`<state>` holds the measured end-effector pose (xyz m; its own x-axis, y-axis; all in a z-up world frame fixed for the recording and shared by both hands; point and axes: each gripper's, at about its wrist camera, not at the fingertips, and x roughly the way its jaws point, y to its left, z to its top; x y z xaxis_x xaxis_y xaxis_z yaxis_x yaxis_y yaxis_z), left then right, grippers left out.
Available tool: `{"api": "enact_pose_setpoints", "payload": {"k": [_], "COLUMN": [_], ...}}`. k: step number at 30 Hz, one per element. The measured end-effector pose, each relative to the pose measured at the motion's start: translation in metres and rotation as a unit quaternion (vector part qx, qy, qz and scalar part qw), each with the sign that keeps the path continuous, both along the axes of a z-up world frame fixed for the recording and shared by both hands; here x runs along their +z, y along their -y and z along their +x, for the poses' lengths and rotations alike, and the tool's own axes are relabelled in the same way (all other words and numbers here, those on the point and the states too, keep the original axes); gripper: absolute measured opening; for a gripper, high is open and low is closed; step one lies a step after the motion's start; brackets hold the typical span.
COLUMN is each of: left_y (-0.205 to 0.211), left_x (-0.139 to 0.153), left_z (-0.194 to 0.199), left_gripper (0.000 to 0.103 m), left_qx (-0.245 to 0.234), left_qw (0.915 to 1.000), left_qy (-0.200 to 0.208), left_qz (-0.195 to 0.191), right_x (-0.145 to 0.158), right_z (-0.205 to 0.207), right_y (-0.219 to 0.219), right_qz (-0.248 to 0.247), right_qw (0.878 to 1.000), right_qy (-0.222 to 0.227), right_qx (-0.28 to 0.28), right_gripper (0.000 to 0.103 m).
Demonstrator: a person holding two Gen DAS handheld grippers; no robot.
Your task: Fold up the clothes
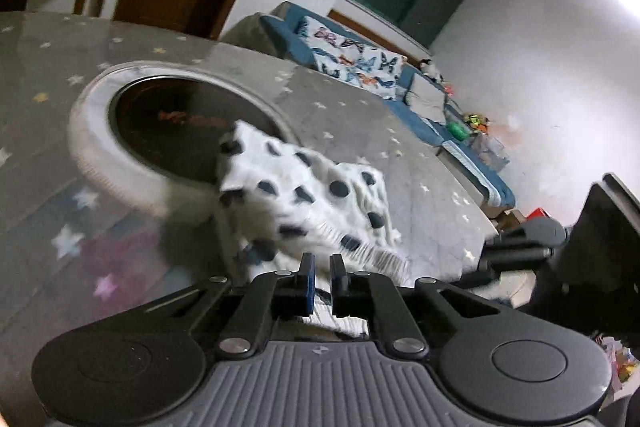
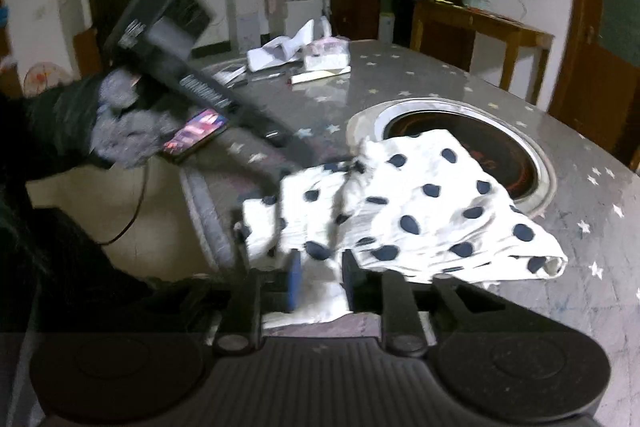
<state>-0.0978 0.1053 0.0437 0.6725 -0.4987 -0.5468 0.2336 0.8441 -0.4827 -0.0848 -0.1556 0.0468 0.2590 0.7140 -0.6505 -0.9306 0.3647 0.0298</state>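
A white garment with dark polka dots [image 1: 304, 187] [image 2: 420, 203] lies crumpled on a grey star-patterned table [image 1: 360, 115] [image 2: 440, 75], partly over a round dark insert [image 1: 180, 123] [image 2: 480, 135]. My left gripper [image 1: 322, 273] is shut on the garment's near edge, with white cloth in the narrow gap. In the right wrist view its black body [image 2: 192, 83] reaches in from the upper left, held by a gloved hand [image 2: 120, 127]. My right gripper [image 2: 320, 279] stands open at the near edge, with a fold of cloth loose between its fingers.
A lit phone [image 2: 196, 135] lies near the table's left edge. Papers and a tissue pack [image 2: 296, 51] sit at the far side. A blue sofa [image 1: 360, 63] stands beyond the table. The table edge runs close below the right gripper.
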Motion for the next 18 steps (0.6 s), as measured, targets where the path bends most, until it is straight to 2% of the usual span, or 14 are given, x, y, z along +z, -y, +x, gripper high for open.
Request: {"api": "enact_pose_setpoints", "payload": {"k": [2, 5, 6, 8, 10, 12, 14, 18], "left_y": [-0.004, -0.007, -0.007, -0.007, -0.011, -0.014, -0.017, -0.021], "left_x": [0.000, 0.001, 0.003, 0.004, 0.006, 0.007, 0.007, 0.008], "left_z": [-0.003, -0.006, -0.006, -0.002, 0.001, 0.003, 0.006, 0.011], "left_gripper": [0.008, 0.010, 0.010, 0.020, 0.044, 0.047, 0.056, 0.060], "left_qx": [0.013, 0.025, 0.031, 0.043, 0.058, 0.071, 0.085, 0.103], "left_qw": [0.9999, 0.9997, 0.9995, 0.9989, 0.9981, 0.9972, 0.9962, 0.9944], "left_qy": [0.000, 0.007, 0.010, 0.015, 0.018, 0.020, 0.018, 0.021], "left_qz": [0.000, 0.000, 0.004, 0.007, 0.006, 0.009, 0.008, 0.005], "right_x": [0.006, 0.010, 0.010, 0.004, -0.006, -0.015, -0.024, -0.037], "right_z": [0.012, 0.032, 0.040, 0.054, 0.066, 0.076, 0.085, 0.101], "right_y": [0.002, -0.002, -0.006, -0.017, -0.029, -0.039, -0.050, -0.063], "right_qz": [0.016, 0.035, 0.039, 0.039, 0.035, 0.032, 0.030, 0.041], "right_qw": [1.000, 0.998, 0.998, 0.997, 0.996, 0.995, 0.994, 0.990], "right_qy": [-0.012, -0.029, -0.036, -0.050, -0.067, -0.080, -0.092, -0.129], "right_qx": [-0.018, -0.032, -0.034, -0.040, -0.045, -0.044, -0.044, -0.045], "right_gripper": [0.026, 0.053, 0.053, 0.059, 0.060, 0.066, 0.071, 0.071]}}
